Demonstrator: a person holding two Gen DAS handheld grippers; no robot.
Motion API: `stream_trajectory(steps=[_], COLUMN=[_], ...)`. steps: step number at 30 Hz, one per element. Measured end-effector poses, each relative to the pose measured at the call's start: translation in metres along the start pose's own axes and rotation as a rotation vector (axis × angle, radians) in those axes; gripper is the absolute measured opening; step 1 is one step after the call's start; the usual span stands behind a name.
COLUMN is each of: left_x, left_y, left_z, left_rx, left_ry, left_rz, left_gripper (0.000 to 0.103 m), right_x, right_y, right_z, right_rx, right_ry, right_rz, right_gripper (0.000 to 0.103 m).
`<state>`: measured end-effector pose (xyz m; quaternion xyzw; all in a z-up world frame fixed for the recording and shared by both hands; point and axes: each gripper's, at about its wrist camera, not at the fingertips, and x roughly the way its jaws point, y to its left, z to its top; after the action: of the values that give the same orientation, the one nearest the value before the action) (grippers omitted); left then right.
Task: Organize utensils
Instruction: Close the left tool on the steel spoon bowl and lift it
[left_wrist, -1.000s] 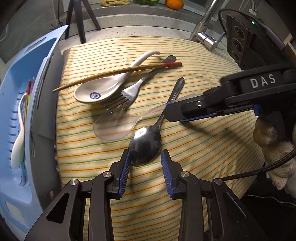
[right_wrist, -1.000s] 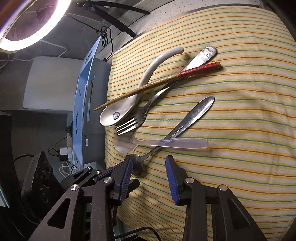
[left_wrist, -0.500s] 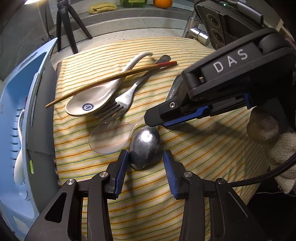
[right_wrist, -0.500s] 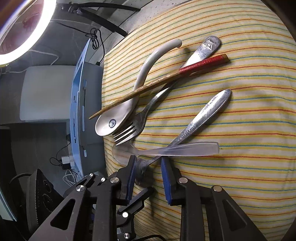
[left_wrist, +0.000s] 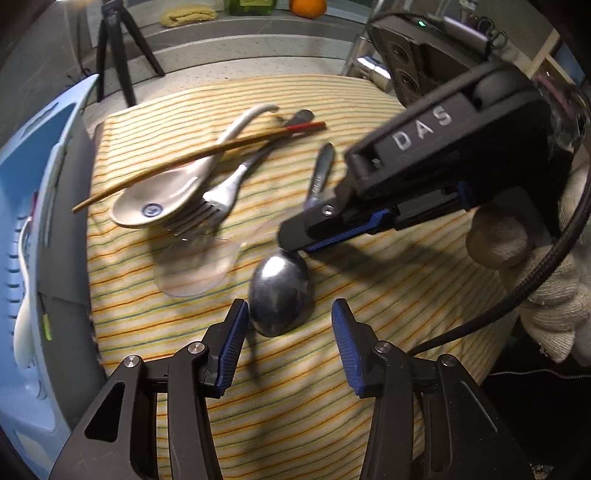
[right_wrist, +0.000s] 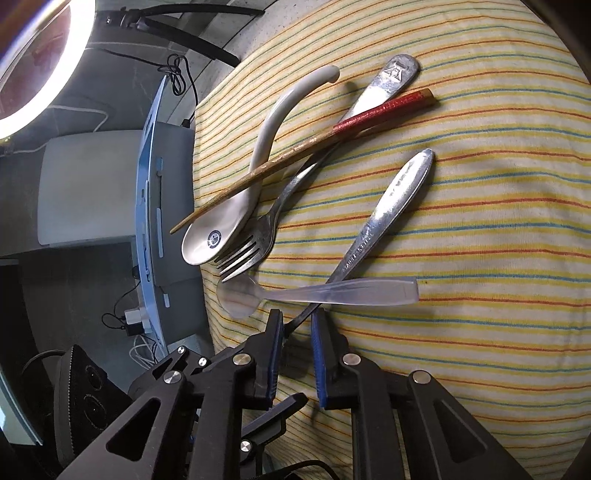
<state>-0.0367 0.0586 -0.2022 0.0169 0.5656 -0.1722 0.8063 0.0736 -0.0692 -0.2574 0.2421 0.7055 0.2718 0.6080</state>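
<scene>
Metal spoon (left_wrist: 280, 291) lying bowl-down on striped yellow cloth (right_wrist: 480, 350) over the counter, neck crossing under clear plastic spoon (right_wrist: 332, 291). Ceramic spoon (right_wrist: 236, 218), fork (right_wrist: 255, 243), red-tipped chopstick (right_wrist: 332, 136) piled just beyond; blue rack (left_wrist: 33, 206) hugging cloth's left edge, tripod and ring light behind. Left tool (left_wrist: 288, 332) pointing steeply down, jaws opening, straddling the bowl without pressing. Right tool (right_wrist: 297, 332), gloved hand (left_wrist: 535, 269) holding it, angling down, jaws closing around the spoon's neck, pads not yet pressing.
</scene>
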Motion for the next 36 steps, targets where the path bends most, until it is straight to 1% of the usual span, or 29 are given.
stream_trajectory(steps=[3, 10, 15, 16, 17, 18, 20, 21, 25, 27, 31, 33, 35, 36], left_x=[0.001, 0.014, 0.014, 0.014, 0.014, 0.013, 0.012, 0.011, 0.008, 0.011, 0.014, 0.014, 0.015, 0.015], left_y=[0.005, 0.007, 0.008, 0.008, 0.009, 0.010, 0.014, 0.014, 0.004, 0.004, 0.001, -0.001, -0.003, -0.003], left_z=[0.002, 0.008, 0.011, 0.011, 0.011, 0.012, 0.012, 0.011, 0.004, 0.008, 0.007, 0.007, 0.008, 0.007], left_rx=[-0.005, 0.038, 0.035, 0.029, 0.021, 0.009, -0.020, -0.018, -0.004, -0.003, 0.003, 0.016, 0.022, 0.019], left_ry=[-0.002, 0.012, 0.005, 0.002, 0.000, -0.003, -0.004, -0.005, -0.001, -0.004, -0.018, -0.016, -0.014, -0.013], left_rz=[0.050, 0.056, 0.044, 0.043, 0.042, 0.034, -0.001, -0.004, 0.000, 0.008, 0.008, 0.008, -0.008, -0.011], left_gripper=[0.044, 0.044, 0.044, 0.041, 0.034, 0.033, 0.032, 0.032, 0.032, 0.032, 0.036, 0.037, 0.030, 0.030], right_x=[0.000, 0.001, 0.005, 0.007, 0.007, 0.007, 0.007, 0.007, 0.008, 0.007, 0.008, 0.009, 0.009, 0.008], right_y=[0.000, 0.002, 0.005, 0.007, 0.007, 0.007, 0.007, 0.007, 0.002, -0.003, -0.008, -0.009, -0.007, -0.006], right_z=[0.002, 0.005, 0.005, 0.006, 0.006, 0.005, 0.005, 0.004, -0.002, -0.005, -0.008, -0.012, -0.015, -0.016], right_rx=[0.007, 0.025, 0.034, 0.026, 0.024, 0.027, 0.026, 0.025, 0.043, 0.068, 0.096, 0.098, 0.092, 0.090], right_ry=[0.004, 0.002, -0.004, -0.004, -0.007, -0.012, -0.017, -0.017, 0.003, 0.007, 0.026, 0.043, 0.041, 0.039], right_rz=[-0.001, -0.005, -0.001, -0.003, -0.003, 0.001, 0.002, 0.005, 0.035, 0.061, 0.090, 0.106, 0.108, 0.108], right_gripper=[0.014, 0.014, 0.015, 0.015, 0.015, 0.015, 0.015, 0.015, 0.011, 0.010, 0.009, 0.005, 0.005, 0.005])
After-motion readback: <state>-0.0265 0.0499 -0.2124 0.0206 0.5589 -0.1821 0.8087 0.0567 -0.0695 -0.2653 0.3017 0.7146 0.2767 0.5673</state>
